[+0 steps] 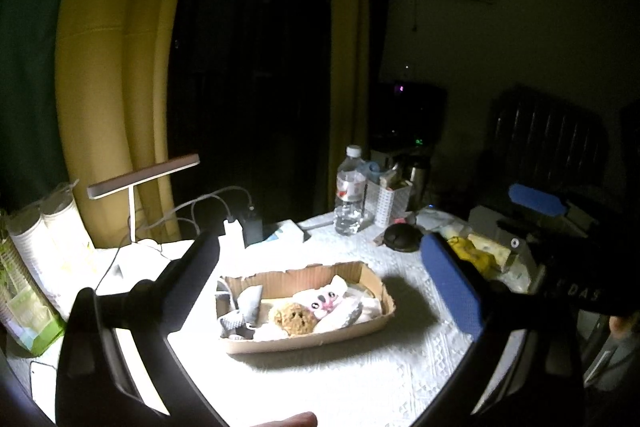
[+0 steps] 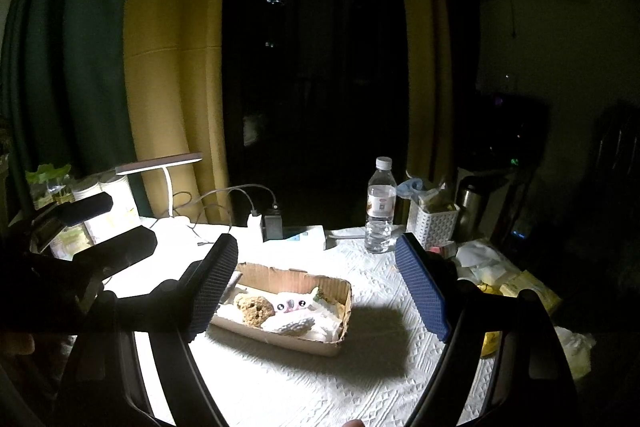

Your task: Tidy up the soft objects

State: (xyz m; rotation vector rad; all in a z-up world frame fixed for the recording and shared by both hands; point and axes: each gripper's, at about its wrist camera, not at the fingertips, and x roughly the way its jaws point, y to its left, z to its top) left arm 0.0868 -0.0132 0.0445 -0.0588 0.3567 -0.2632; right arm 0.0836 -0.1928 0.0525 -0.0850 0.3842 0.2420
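Observation:
A shallow cardboard tray (image 1: 376, 279) sits on the white tablecloth and also shows in the right wrist view (image 2: 288, 277). In it lie a brown fuzzy ball (image 1: 292, 319), a white plush with a pink face (image 1: 326, 301), a grey fabric piece (image 1: 236, 323) and white knitted cloths (image 1: 352, 311). The ball (image 2: 254, 307) and the plush (image 2: 292, 305) show in the right wrist view too. My left gripper (image 1: 324, 287) is open and empty, above and short of the tray. My right gripper (image 2: 320, 283) is open and empty, likewise short of the tray.
A desk lamp (image 1: 140, 179), chargers with cables (image 1: 240, 227), a water bottle (image 1: 350, 199) and a white basket (image 1: 392, 203) stand behind the tray. Paper cup stacks (image 1: 48, 239) are at the left. Yellow packets (image 1: 476, 251) and clutter lie at the right.

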